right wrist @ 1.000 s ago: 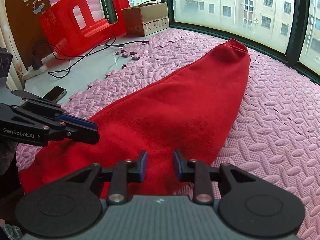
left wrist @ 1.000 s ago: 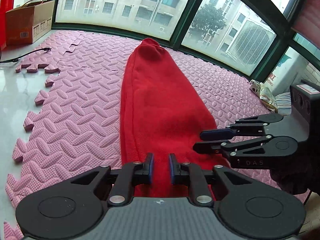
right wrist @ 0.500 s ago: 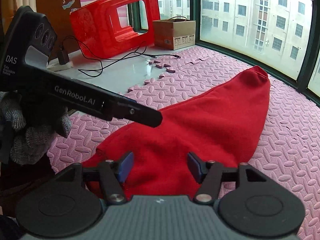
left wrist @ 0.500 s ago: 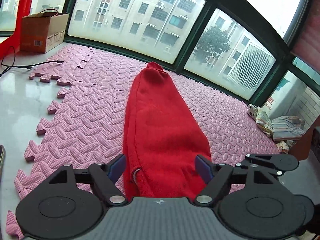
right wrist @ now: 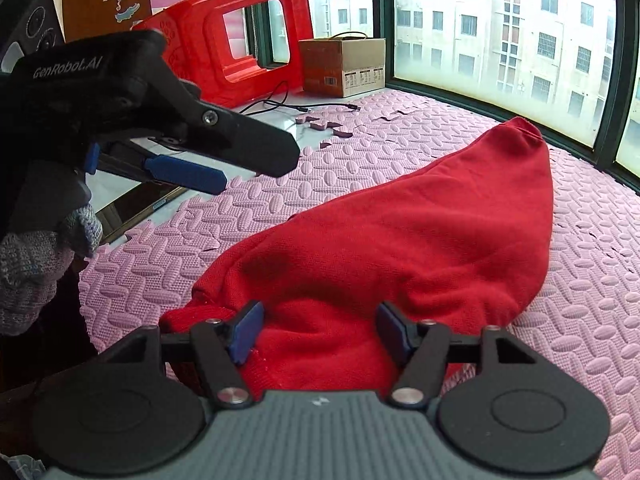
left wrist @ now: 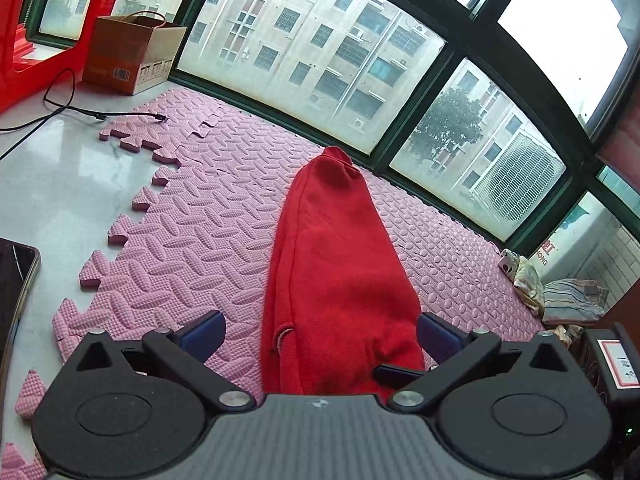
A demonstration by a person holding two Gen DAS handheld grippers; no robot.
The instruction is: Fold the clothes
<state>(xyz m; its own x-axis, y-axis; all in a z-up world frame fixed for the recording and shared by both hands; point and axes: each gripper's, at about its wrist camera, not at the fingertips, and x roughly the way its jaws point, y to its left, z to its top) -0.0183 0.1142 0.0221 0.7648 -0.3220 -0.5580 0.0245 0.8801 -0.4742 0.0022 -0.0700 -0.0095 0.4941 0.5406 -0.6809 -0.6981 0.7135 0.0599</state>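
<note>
A red fleece garment lies folded into a long narrow strip on the pink foam mat, its far end near the window. It also shows in the right wrist view. My left gripper is open and empty, raised above the garment's near end. My right gripper is open and empty, just above the near end. The left gripper also shows in the right wrist view, held in a gloved hand at upper left, apart from the cloth.
A cardboard box and a red plastic stool stand on the white floor at the left, with black cables. A phone lies by the mat's edge. Folded clothes lie at the right.
Both grippers were shut on the garment's near end a second ago. They have opened, let it go and lifted back and up. The garment now lies flat on the mat.
</note>
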